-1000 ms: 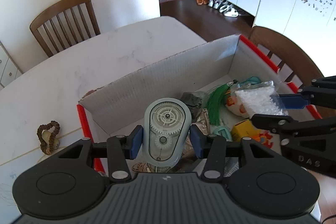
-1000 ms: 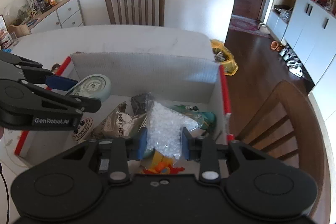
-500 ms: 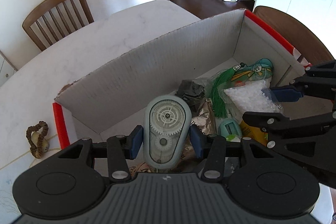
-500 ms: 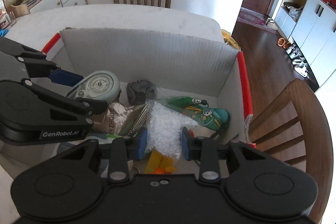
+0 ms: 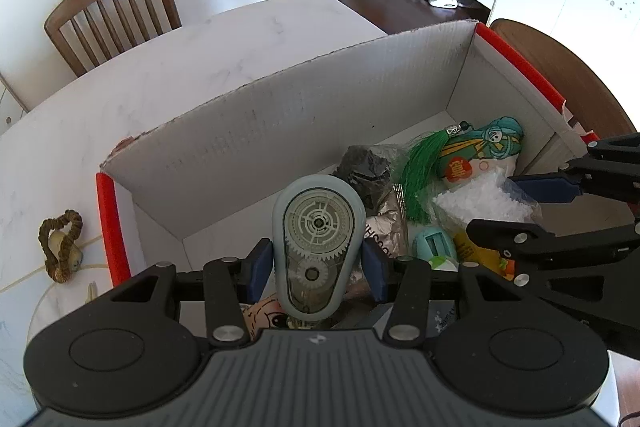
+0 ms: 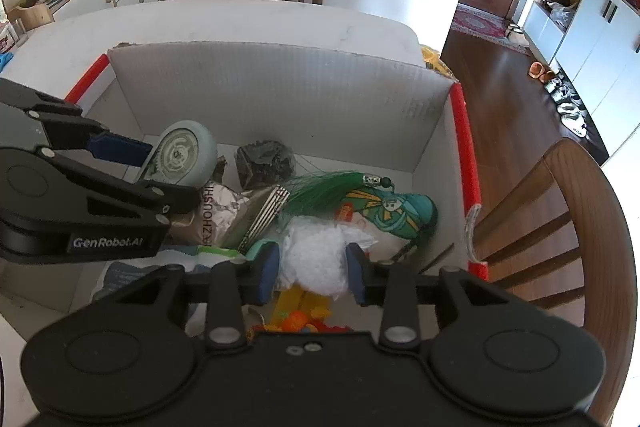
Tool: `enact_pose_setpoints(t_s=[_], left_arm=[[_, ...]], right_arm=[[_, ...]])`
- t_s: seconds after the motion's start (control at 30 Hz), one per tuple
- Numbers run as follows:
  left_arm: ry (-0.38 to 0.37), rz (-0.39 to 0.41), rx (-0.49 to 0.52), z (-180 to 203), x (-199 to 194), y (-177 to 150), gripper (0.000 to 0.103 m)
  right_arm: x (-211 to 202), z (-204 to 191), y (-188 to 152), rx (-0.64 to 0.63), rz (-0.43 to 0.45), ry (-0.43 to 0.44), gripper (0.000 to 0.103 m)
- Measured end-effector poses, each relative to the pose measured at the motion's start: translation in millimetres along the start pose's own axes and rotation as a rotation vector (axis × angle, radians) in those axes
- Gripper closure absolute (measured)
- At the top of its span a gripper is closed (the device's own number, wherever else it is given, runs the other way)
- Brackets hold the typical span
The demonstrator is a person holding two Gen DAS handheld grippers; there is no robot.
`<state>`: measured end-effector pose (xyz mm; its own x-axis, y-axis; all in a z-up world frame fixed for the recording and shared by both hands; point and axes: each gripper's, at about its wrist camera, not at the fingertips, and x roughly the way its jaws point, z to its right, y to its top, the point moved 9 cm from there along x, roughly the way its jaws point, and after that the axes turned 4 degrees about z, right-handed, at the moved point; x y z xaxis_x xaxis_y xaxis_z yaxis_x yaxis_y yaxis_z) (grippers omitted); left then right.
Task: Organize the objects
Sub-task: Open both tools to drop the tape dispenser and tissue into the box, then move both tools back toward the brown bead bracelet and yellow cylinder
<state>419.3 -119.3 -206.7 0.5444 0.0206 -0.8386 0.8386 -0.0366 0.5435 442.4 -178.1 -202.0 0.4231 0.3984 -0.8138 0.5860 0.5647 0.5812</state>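
Left wrist view: the left gripper (image 5: pixel 318 265) clamps a pale-blue oval gear-windowed tape dispenser (image 5: pixel 318 243) over the red-edged corrugated cardboard box (image 5: pixel 320 99), near its left wall, seemingly for dropping in.

Right wrist view: the right gripper (image 6: pixel 312 267), jaws just widening, straddles a clear bag of white granules (image 6: pixel 316 259) near the box's front edge, probably releasing it.

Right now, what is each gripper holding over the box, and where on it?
The left gripper clamps the pale blue gear-wheel dispenser across its narrow lower sides. The right gripper, jaws just opening, has the clear bag of white bits between its pads.
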Motion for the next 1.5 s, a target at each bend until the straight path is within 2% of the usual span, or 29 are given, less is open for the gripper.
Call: enact_pose_setpoints(t_s=[0.17,0.37,0.5,0.77,0.97,1.07,1.17,1.4,1.5], left_arm=[[-0.013,0.03,-0.015,2,-11,3,0.047],[-0.027,0.065,-0.01,4,-29,7,0.046],[-0.043,0.087,-0.014,2,-42,7,0.046],[-0.09,0.129,-0.031,-5,-70,4,0.046],[-0.12,0.177,-0.049,-18,-97,5,0.045],[-0.122,0.208,-0.047,-27,-110,5,0.04],[-0.13,0.226,-0.045,-38,-120,2,0.04],[-0.125,0.257,-0.033,-73,-139,-9,0.03],[-0.128,0.257,-0.036,-91,-145,-17,0.026]], right_arm=[[-8,1,0,0.008,0.006,-0.002,0.061],[-20,3,3,0.014,0.016,-0.001,0.057],[-32,2,6,0.018,0.036,-0.002,0.045],[-57,-5,9,0.029,0.065,-0.003,0.042],[-79,-15,12,0.03,0.087,-0.004,0.041],[-89,-21,16,0.034,0.102,-0.009,0.034],[-99,-30,22,0.038,0.121,-0.006,0.033],[-112,-58,36,0.056,0.143,-0.01,0.029],[-114,-75,42,0.063,0.152,-0.006,0.024]])
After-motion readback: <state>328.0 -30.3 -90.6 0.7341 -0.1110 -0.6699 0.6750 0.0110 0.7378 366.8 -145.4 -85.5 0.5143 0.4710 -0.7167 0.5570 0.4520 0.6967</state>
